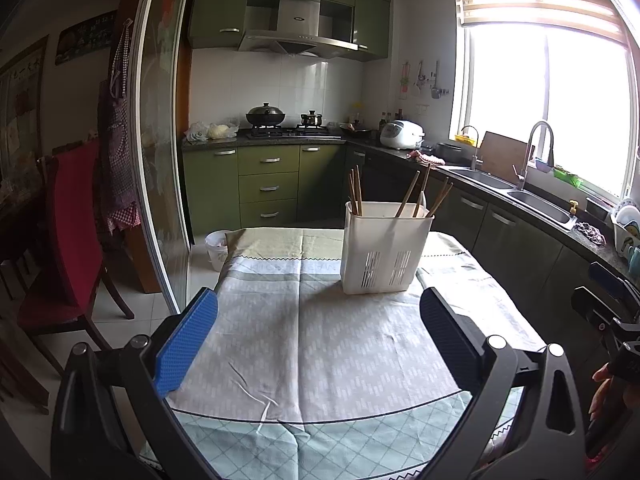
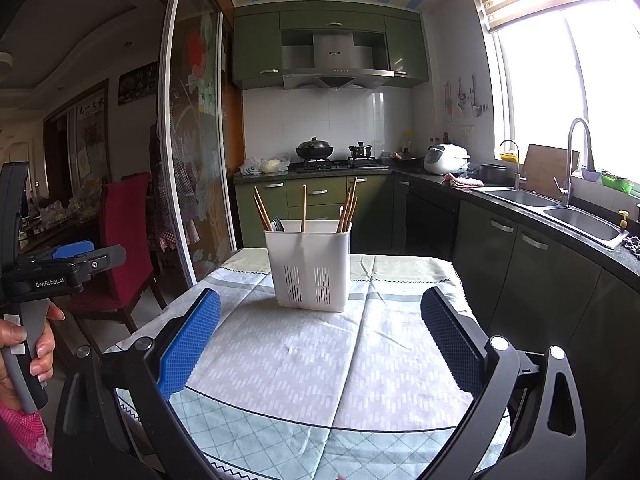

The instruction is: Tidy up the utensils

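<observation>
Left wrist view: the left gripper (image 1: 318, 334) is held above a cloth-covered bench (image 1: 304, 344), its jaws spread wide with nothing between them. A white utensil holder (image 1: 385, 250) is seen standing upright on the bench, ahead of the jaws and slightly to the right, well apart from both fingers. Wooden chopsticks (image 1: 355, 192) are stood in its left compartment, and more chopsticks (image 1: 424, 194) are leaned rightward in its right compartment. At the right edge of this view, part of the other gripper's black body is visible, with a hand behind it.

In the right wrist view, the right gripper (image 2: 320, 338) is likewise held over the bench (image 2: 320, 360) with its jaws wide apart and empty. The utensil holder (image 2: 308, 266) is seen ahead, near the far end of the bench, with chopsticks (image 2: 347, 208) sticking up from it; dark utensil handles (image 2: 277, 224) are also seen in its left side, though their kind cannot be told. At the left edge, the left gripper (image 2: 60, 258) is seen from the side, gripped by the person's left hand (image 2: 28, 356). A red chair (image 2: 124, 236) is placed to the left of the bench, and a sink (image 2: 552, 210) is set in the counter on the right.
</observation>
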`<state>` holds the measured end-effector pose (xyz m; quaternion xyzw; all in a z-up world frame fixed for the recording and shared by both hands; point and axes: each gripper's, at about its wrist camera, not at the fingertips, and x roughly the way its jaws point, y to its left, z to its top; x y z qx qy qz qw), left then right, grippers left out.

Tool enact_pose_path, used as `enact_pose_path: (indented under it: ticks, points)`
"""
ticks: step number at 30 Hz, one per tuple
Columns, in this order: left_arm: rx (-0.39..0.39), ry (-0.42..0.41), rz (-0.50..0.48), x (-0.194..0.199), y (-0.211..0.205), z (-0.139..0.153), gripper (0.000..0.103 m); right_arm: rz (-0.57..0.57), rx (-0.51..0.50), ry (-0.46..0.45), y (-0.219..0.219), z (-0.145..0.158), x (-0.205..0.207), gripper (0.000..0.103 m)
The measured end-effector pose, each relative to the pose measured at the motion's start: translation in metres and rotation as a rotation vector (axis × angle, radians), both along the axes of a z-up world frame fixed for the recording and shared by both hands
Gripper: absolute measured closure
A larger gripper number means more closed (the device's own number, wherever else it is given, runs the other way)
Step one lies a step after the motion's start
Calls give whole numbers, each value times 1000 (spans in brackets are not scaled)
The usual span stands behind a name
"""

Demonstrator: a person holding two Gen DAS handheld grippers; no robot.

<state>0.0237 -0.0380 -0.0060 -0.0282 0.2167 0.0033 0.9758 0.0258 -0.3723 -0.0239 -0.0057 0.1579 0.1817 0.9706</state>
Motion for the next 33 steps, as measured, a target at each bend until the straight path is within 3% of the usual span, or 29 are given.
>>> enact_pose_path:
  ticks: [21, 33]
  points:
    - [-5, 11, -6, 0, -2, -2, 7, 9, -3, 9, 1, -4, 3, 4]
    - [24, 18, 62, 2, -2, -1, 7, 11, -4, 11, 0, -6, 4, 4]
